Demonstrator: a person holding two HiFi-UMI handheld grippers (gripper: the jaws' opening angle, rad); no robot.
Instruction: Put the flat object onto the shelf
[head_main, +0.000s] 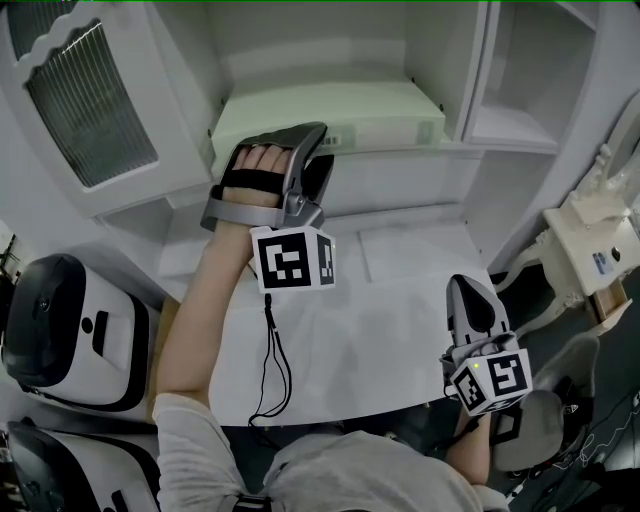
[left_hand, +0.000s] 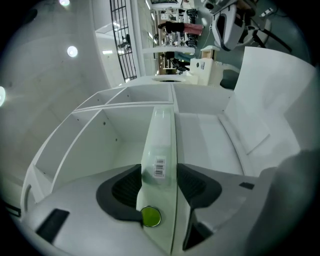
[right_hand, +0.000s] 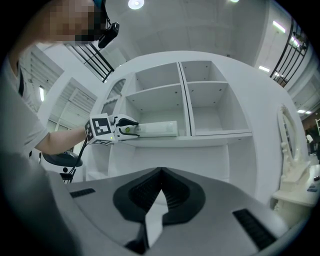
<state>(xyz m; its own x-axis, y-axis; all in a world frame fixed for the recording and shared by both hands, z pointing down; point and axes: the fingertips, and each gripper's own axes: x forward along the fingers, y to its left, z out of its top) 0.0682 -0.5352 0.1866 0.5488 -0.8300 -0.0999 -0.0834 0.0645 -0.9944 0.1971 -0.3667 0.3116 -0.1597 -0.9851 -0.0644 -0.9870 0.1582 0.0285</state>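
Your left gripper (head_main: 312, 150) is clamped on the flat object (head_main: 330, 115), a pale green box with a barcode label, its jaws partway closed with a pad pressed against either side of the box's left end. The box lies along the front edge of the shelf (head_main: 400, 150), in the left compartment, reaching from beside the left wall almost to the divider. Your right gripper (head_main: 470, 295) hangs low over the right edge of the desk (head_main: 380, 350), well apart from the shelf, with its jaws together and nothing between them.
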